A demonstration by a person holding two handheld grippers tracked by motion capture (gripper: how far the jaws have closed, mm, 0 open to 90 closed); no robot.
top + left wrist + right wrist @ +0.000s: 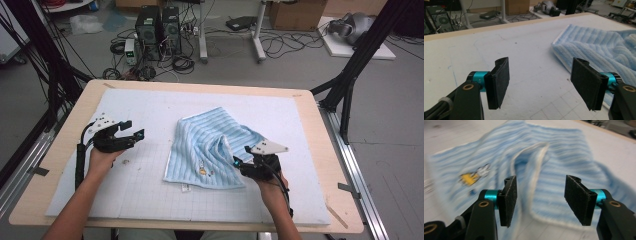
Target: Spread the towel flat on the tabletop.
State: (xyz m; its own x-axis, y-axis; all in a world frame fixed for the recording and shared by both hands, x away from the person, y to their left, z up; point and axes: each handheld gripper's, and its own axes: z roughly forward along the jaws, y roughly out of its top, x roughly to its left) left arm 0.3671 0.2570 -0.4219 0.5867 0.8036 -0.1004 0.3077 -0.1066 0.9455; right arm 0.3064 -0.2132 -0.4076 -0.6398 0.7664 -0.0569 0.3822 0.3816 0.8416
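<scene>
Black felt-like pads face each other across a wide gap on the right gripper, its jaws spread well apart with nothing caught between them; through that gap, in the right gripper view, lies the blue striped towel, a pale hemmed fold rising in a loop just ahead of the jaws and a small yellow embroidered figure off to one side, all of it somewhat blurred; in the high view the right gripper sits at the towel's near right corner, over its edge, though whether it touches the cloth I cannot tell; the left gripper is likewise wide open and holds nothing, its pads hanging over bare white mat; in its own view the towel lies off to the side, near the farther jaw but apart from it; from above, the left gripper rests well to the left of the towel, which lies rumpled near the middle of the white gridded mat; the mat covers most of a pale wooden table; beyond the far edge, computer towers and tangled cables stand on the grey floor.
</scene>
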